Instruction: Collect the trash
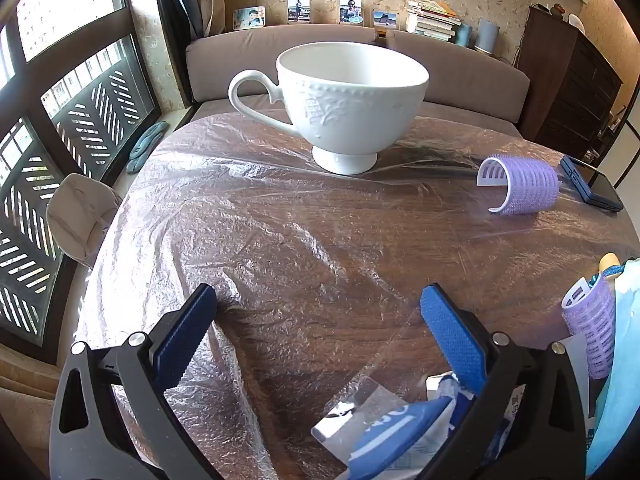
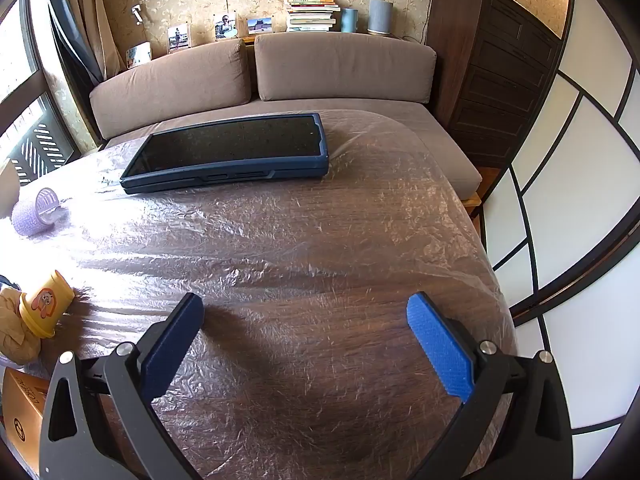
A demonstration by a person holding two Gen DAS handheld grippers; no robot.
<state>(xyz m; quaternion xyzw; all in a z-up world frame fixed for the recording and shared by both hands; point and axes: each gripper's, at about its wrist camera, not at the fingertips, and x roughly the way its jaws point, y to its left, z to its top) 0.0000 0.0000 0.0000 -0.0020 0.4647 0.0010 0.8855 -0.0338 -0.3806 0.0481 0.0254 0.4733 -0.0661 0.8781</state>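
My left gripper [image 1: 320,300] is open and empty above the plastic-covered wooden table [image 1: 280,240]. A crumpled blue and white wrapper [image 1: 400,440] with a clear plastic strip lies just below its right finger. My right gripper [image 2: 306,308] is open and empty over a bare stretch of the table [image 2: 320,260]. At the left edge of the right wrist view lie a crumpled brown paper ball [image 2: 14,332], a small yellow cup [image 2: 44,308] on its side and an orange box [image 2: 20,412].
A white teacup [image 1: 348,104] stands at the far middle. Purple hair rollers lie at the right [image 1: 524,186] and near right [image 1: 590,332]. A blue-cased tablet [image 2: 232,152] lies at the far side. A light blue item [image 1: 616,380] sits at the right edge. A sofa is behind the table.
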